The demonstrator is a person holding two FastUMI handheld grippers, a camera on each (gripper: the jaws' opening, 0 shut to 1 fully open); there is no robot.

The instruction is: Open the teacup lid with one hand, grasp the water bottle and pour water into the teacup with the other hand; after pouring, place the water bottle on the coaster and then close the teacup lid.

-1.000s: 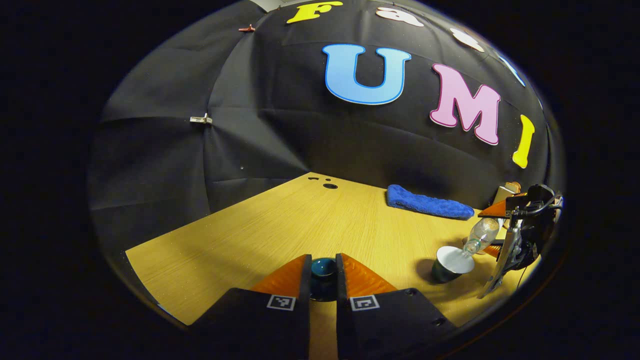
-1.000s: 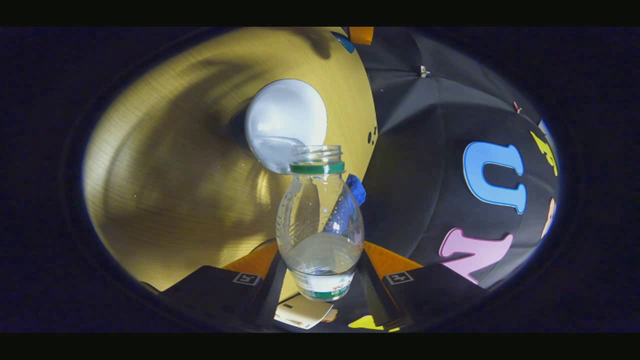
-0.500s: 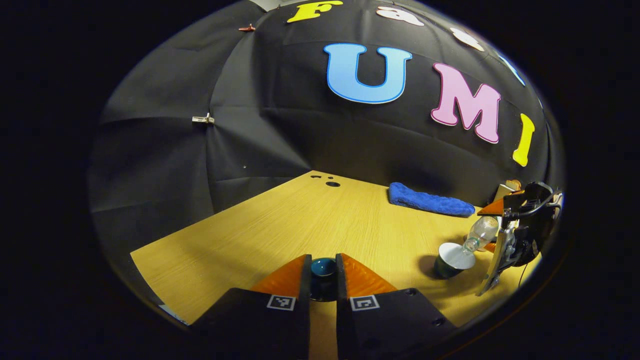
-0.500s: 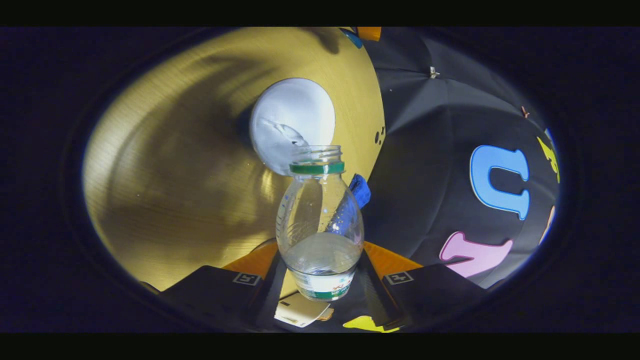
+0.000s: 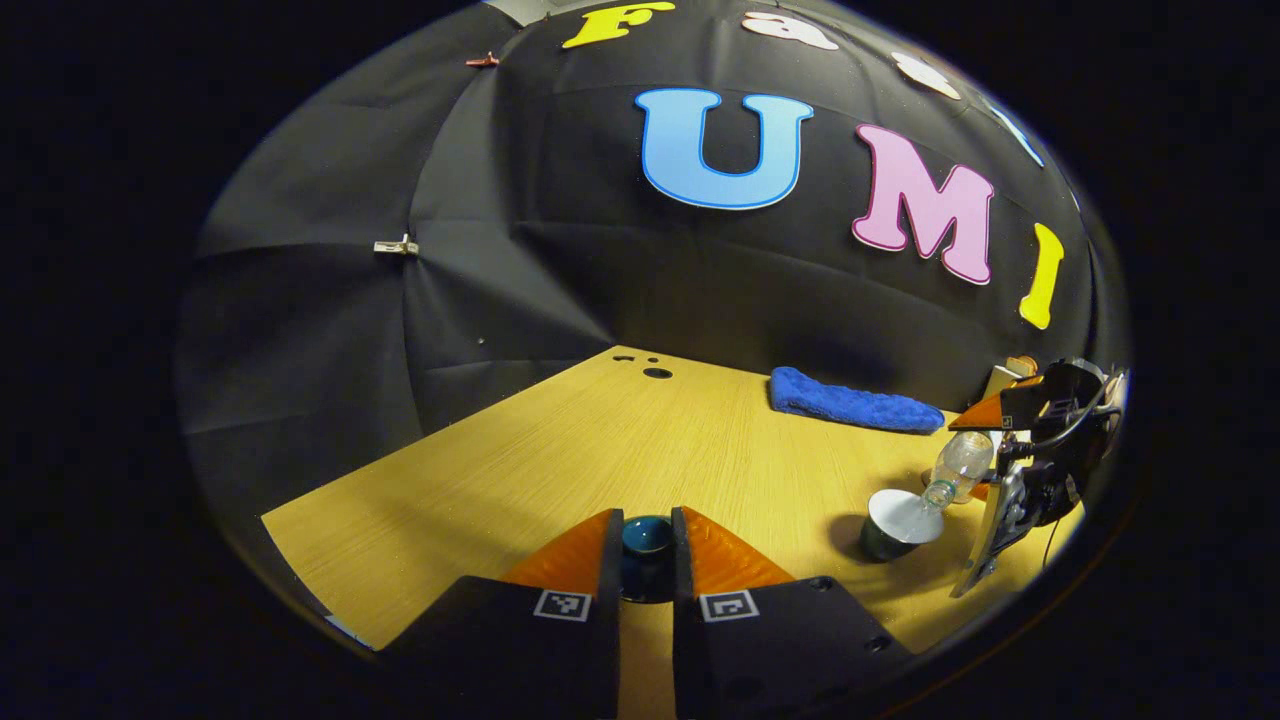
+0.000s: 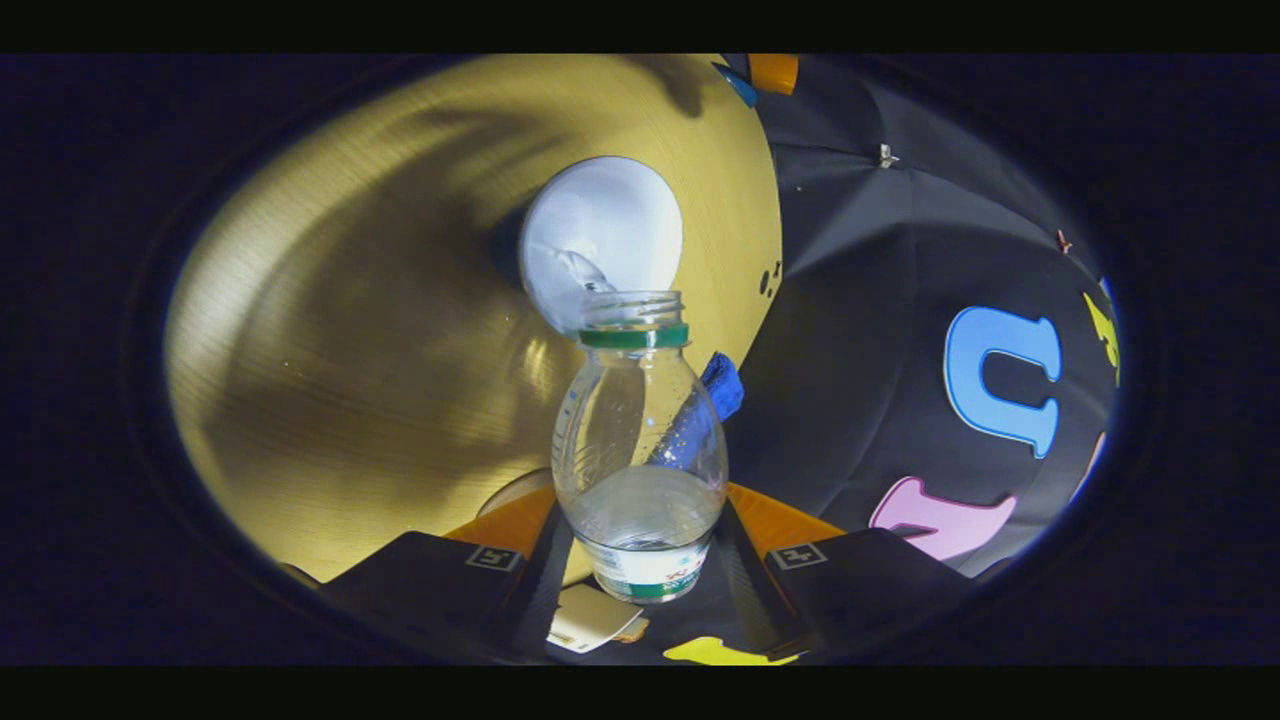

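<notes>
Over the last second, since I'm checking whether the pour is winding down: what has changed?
Little. In the right gripper view the teacup has slid slightly rightward past the water bottle's mouth, so the right tool has shifted a little. A thin stream still runs into the cup. The left tool keeps its hold on the lid, and the blue towel lies as before.

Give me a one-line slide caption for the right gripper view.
The right gripper tips an uncapped water bottle over the open teacup on the wooden table.
</notes>
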